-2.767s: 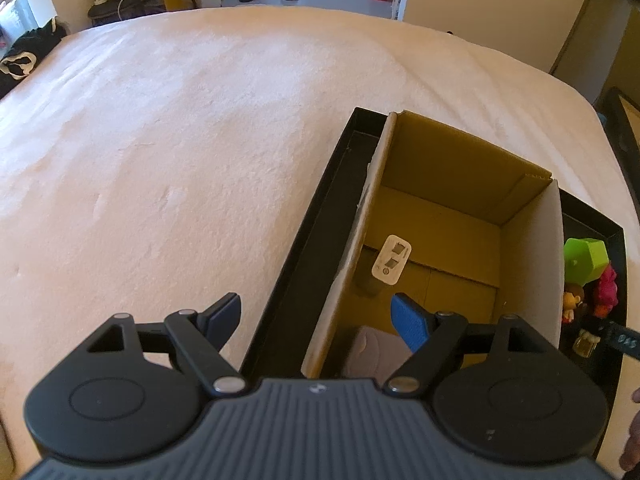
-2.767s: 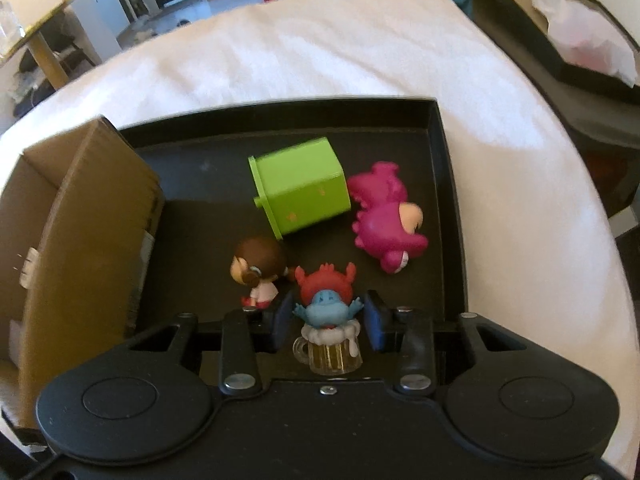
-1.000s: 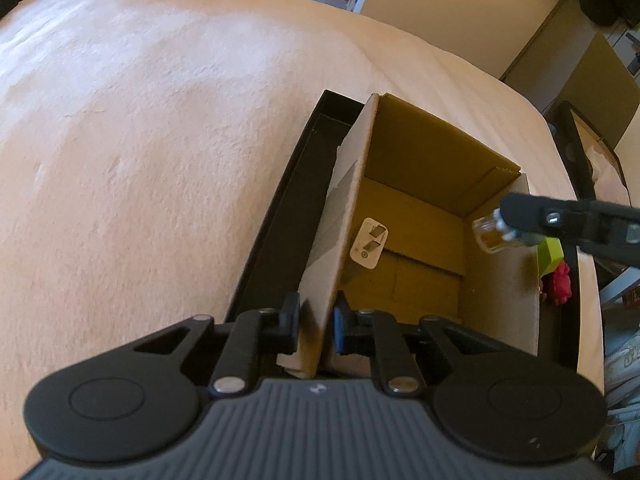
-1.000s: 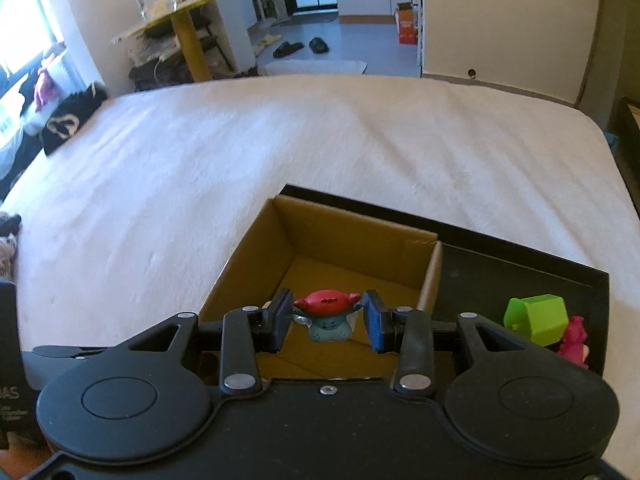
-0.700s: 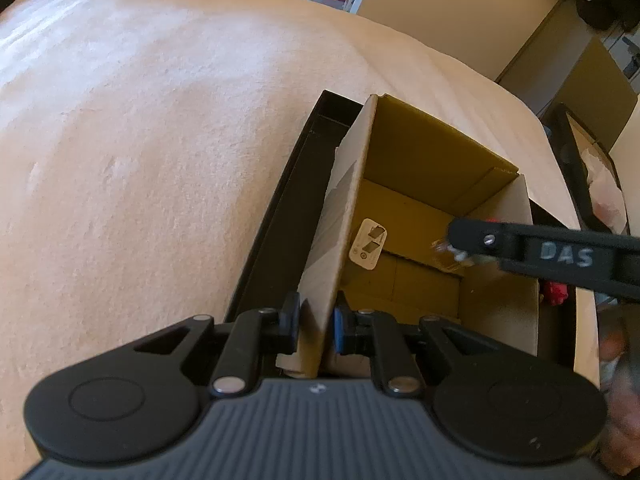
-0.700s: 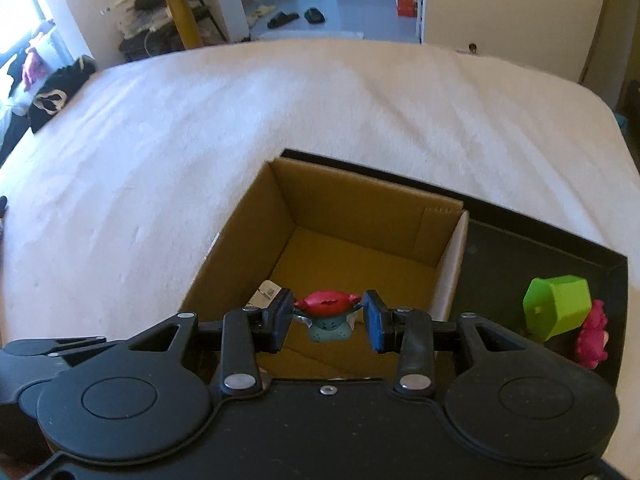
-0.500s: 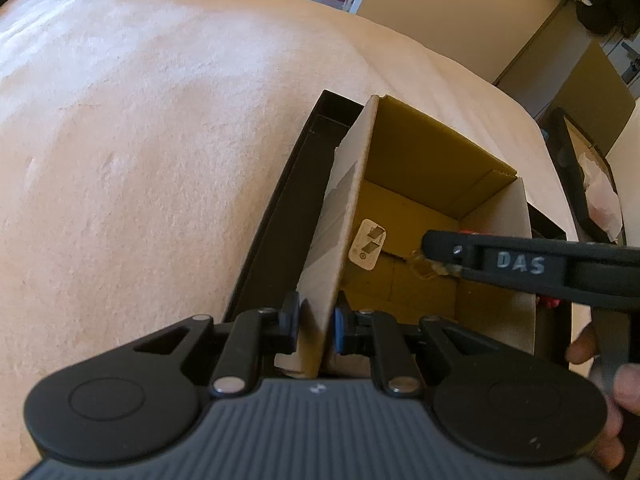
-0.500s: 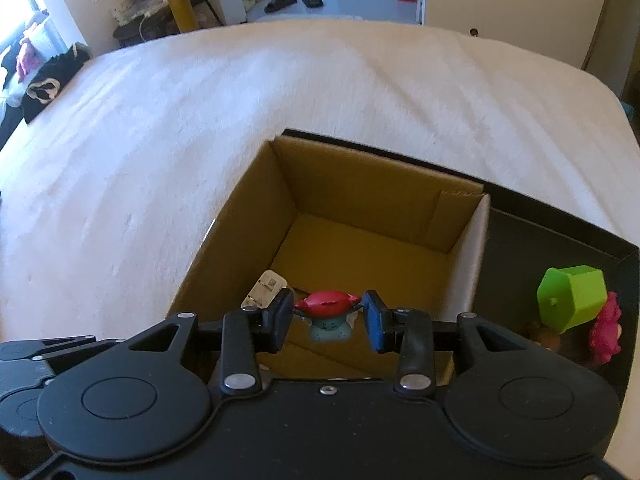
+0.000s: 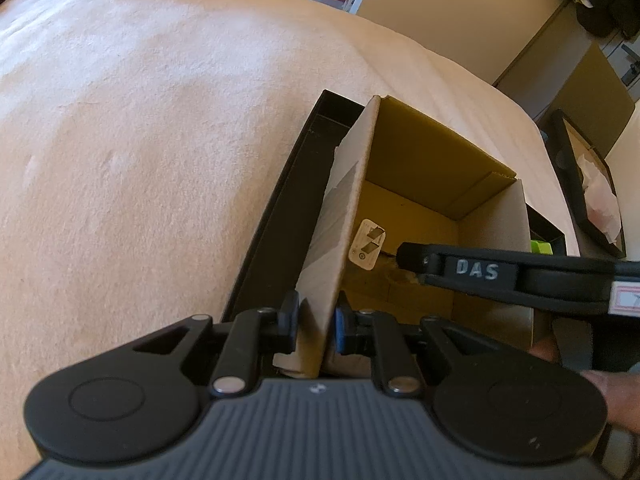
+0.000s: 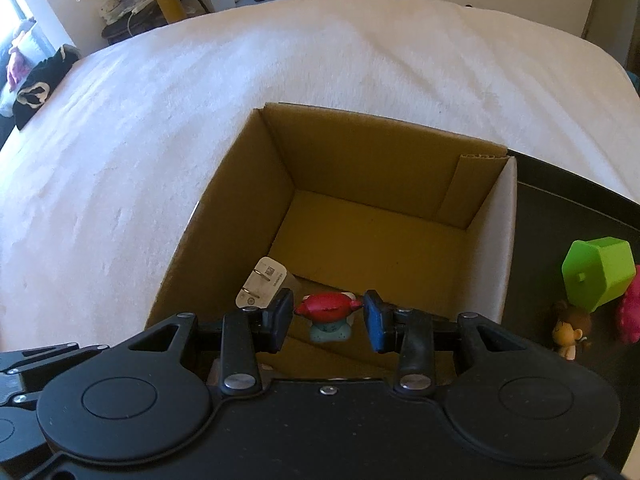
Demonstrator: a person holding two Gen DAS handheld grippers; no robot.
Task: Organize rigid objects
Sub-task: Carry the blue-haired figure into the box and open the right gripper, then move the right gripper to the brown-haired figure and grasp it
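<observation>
An open cardboard box (image 10: 400, 160) stands in a black tray (image 10: 560, 200) on a white bed. My left gripper (image 9: 314, 322) is shut on the box's near left wall (image 9: 340, 216). My right gripper (image 10: 326, 316) hangs over the inside of the box with its jaws parted. The small figure with a red top and blue body (image 10: 328, 314) sits between the fingers, with a gap on each side. A white charger (image 10: 262, 282) lies inside the box at the left. The right gripper's finger (image 9: 480, 270) reaches into the box in the left wrist view.
A green hexagonal block (image 10: 598, 274), a pink toy (image 10: 630, 312) and a small brown-haired figure (image 10: 570, 330) lie in the tray to the right of the box. Another black tray (image 9: 588, 184) with white paper sits off the bed at the right.
My right gripper moved from above the tray to over the box, lowered into it, and its jaws have now parted from the red and blue figure. My left gripper closed on the box wall.
</observation>
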